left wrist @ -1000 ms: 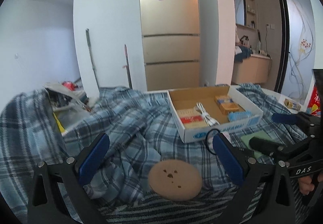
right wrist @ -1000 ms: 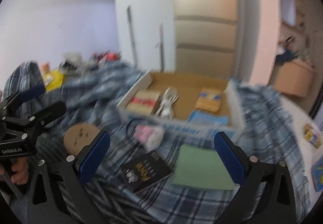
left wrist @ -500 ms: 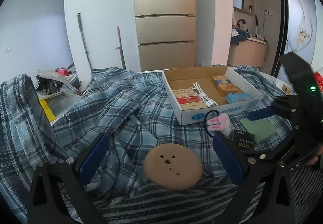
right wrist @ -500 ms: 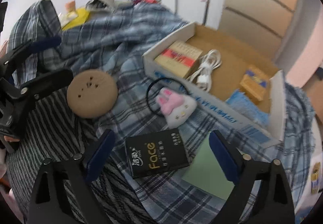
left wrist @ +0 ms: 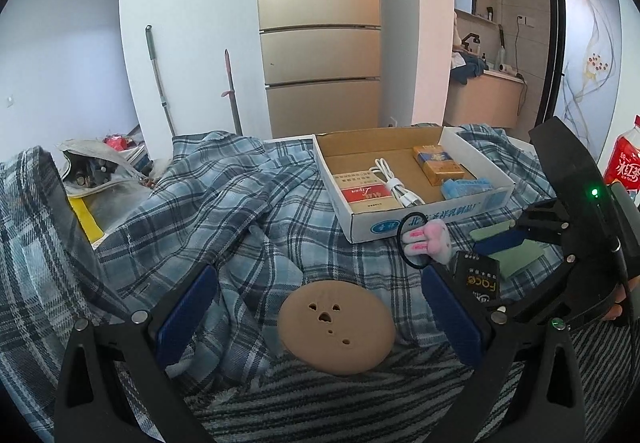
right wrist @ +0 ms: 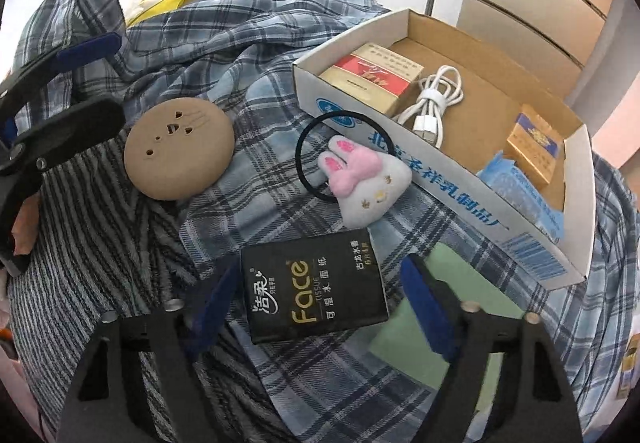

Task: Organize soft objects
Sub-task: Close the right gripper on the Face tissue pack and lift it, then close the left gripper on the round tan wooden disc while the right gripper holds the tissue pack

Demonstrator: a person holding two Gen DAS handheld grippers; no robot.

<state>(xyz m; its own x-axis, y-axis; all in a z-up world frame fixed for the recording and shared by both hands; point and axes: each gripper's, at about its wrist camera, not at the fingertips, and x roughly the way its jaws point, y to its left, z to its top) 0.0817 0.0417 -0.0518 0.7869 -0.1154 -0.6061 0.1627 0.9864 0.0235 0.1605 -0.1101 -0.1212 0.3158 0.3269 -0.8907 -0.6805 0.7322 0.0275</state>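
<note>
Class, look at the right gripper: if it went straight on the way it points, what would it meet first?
Most likely the black tissue pack, which lies between the closing jaws of the right gripper, not yet pressed.

The black tissue pack is covering part of the green pad, whose near end is blurring behind the right tool. The red-labelled bottle is running off the left-wrist picture's edge.

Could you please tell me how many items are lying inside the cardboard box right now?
4: a red-and-gold pack at the left end, a white cable beside it, a gold-and-blue pack toward the right end, and a blue packet at the near-right corner. Anything beneath them is hidden.
</note>
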